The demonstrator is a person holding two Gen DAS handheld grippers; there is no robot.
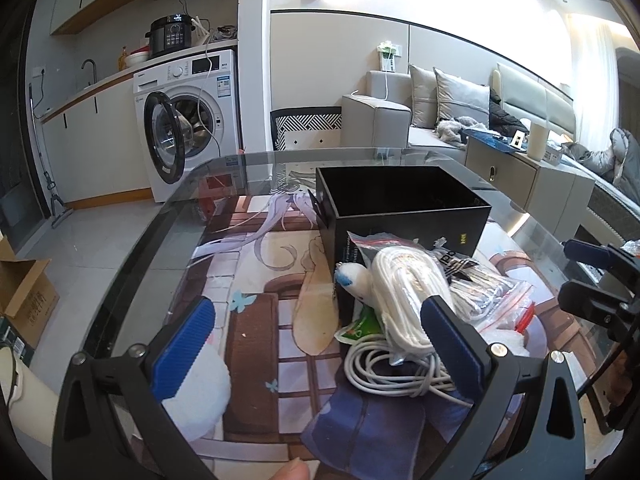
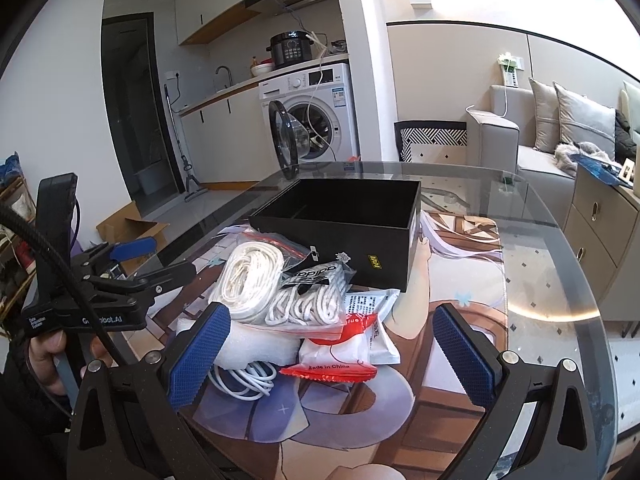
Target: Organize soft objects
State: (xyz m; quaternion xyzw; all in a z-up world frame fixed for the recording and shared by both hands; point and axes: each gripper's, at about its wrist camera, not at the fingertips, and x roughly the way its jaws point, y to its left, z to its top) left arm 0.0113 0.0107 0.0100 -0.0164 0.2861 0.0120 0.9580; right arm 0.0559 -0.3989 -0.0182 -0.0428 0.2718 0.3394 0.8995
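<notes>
An open, empty black box stands on the printed mat. In front of it lies a pile of soft items: a bag of white rope, a zip bag of white laces, a coiled white cable, a red and white packet, a small white plush with blue tip and a green packet. My left gripper is open, empty, just left of the pile; it also shows in the right wrist view. My right gripper is open and hovers over the pile.
The glass table has a curved edge all round. A printed mat covers its middle. A washing machine with its door open stands behind, a sofa and a cabinet to the right, a cardboard box on the floor.
</notes>
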